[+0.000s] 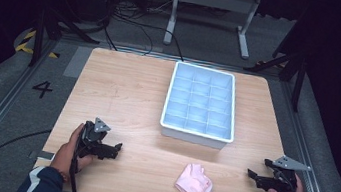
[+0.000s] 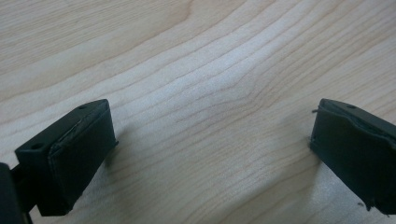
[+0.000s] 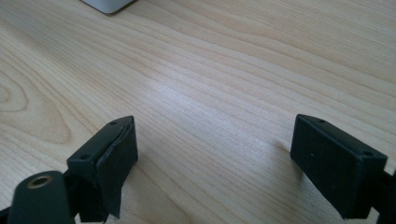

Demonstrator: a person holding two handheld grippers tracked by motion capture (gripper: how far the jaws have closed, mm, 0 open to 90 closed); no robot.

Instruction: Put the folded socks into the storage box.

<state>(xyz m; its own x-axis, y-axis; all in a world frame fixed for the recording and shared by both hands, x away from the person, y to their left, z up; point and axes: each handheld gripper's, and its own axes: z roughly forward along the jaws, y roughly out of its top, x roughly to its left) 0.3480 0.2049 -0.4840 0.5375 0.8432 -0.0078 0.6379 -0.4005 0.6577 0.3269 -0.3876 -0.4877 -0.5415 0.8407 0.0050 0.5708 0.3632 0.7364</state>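
A crumpled pink cloth lies on the wooden table near its front edge, between my two hands. Behind it stands a white tray divided into several compartments, which look empty. My left gripper rests low at the front left, open, jaws pointing right toward the cloth. In the left gripper view its jaws stand wide apart over bare wood. My right gripper is at the front right, open, pointing left. Its jaws are spread over bare wood too.
A corner of the white tray shows at the top of the right gripper view. Beyond the table are metal frame legs, cables on the grey floor, and a floor mark "4".
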